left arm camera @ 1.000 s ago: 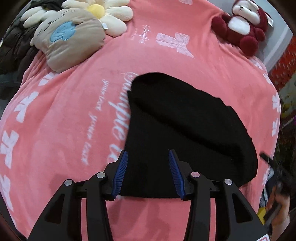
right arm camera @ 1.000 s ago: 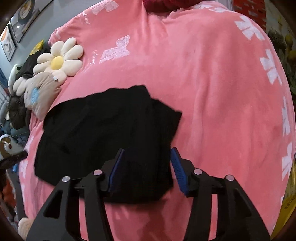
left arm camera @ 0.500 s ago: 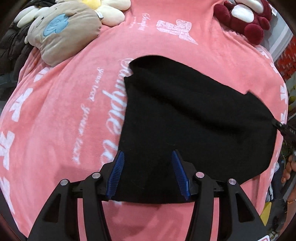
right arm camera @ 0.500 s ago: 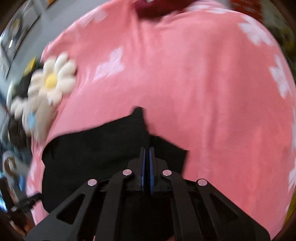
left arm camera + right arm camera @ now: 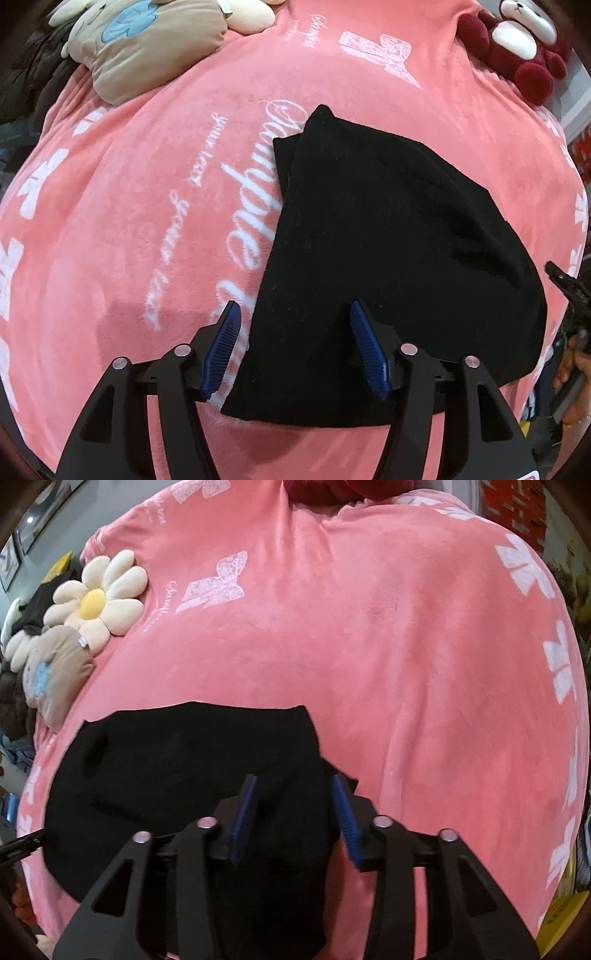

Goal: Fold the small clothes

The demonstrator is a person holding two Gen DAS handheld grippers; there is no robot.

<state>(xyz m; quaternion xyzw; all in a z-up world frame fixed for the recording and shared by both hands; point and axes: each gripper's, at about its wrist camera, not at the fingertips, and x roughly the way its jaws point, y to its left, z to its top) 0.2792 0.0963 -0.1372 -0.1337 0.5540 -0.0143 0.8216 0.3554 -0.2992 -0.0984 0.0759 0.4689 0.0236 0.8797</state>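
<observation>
Black garment [image 5: 388, 266] lying part-folded on pink blanket [image 5: 147, 221], further folds judged outstanding; left hand-held gripper [image 5: 295, 350] and right hand-held gripper [image 5: 295, 816] both just opening, released, straddling cloth.

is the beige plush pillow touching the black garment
Apart. The left wrist view shows the beige plush pillow at the top left and the black garment lower down, with a wide stretch of bare pink blanket between them.

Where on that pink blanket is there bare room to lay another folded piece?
Right of the black garment, the pink blanket lies bare out to its bow-printed edge. Crowded: the far left corner, with the daisy cushion and beige plush.
</observation>
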